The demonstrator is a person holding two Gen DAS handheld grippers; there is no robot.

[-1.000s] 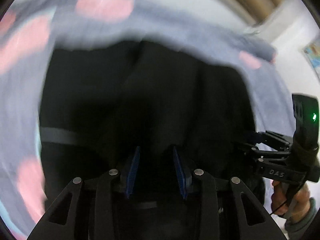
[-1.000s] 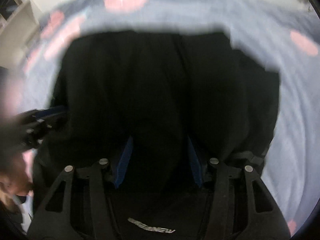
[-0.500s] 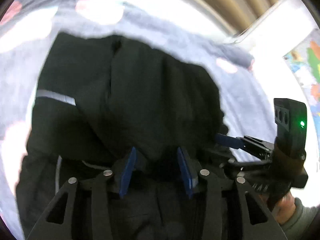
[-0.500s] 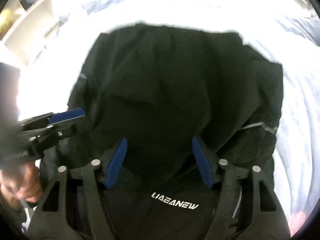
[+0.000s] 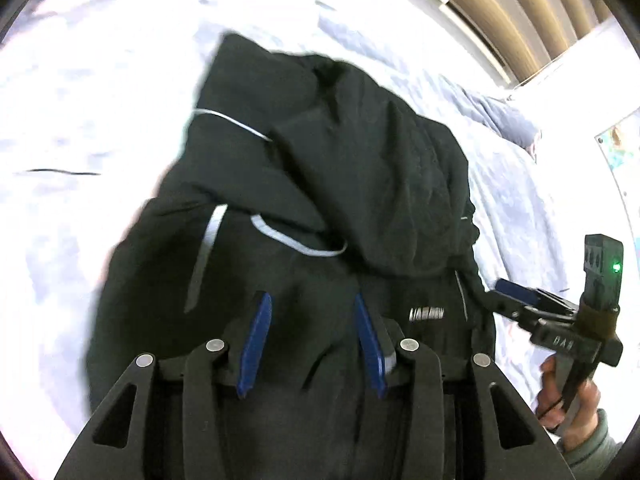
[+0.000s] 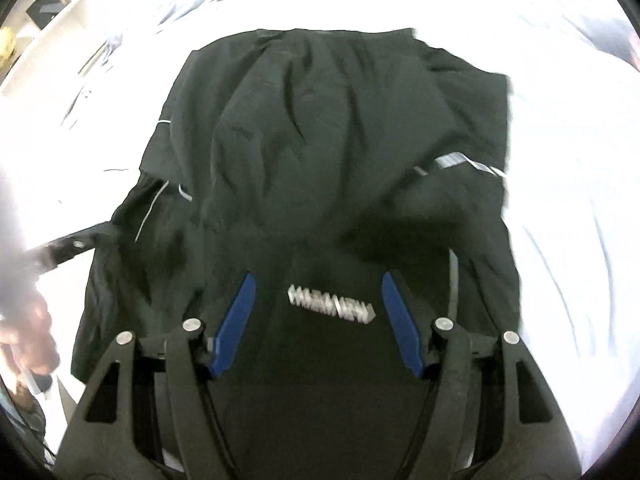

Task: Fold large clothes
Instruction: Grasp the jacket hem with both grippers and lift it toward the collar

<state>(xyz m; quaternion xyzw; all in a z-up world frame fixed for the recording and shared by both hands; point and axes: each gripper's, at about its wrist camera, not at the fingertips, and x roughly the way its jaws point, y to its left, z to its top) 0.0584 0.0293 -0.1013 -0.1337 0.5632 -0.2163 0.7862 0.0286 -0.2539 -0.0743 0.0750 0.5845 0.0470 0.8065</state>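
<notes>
A black jacket [image 5: 360, 184] with grey reflective stripes and a white logo [image 6: 332, 300] lies on the bed, its far half folded loosely over the near half. My left gripper [image 5: 311, 300] hovers above the near part of the jacket, jaws open and nothing between the blue pads. My right gripper [image 6: 318, 280] hangs over the logo, also open and empty. In the left wrist view the right gripper [image 5: 516, 296] shows at the jacket's right edge. The left gripper [image 6: 68, 246] is a blur at the left of the right wrist view.
A pale blue bed sheet [image 5: 100, 128] surrounds the jacket on all sides. A curtain [image 5: 520, 4] and a wall poster [image 5: 620, 148] stand beyond the bed. A shelf [image 6: 44, 4] is at the far left. A person's hand [image 5: 568, 396] holds the right gripper's handle.
Both grippers have drawn back and risen from the jacket, and their jaws have widened. More of the jacket and the logo now shows, lying free on the sheet.
</notes>
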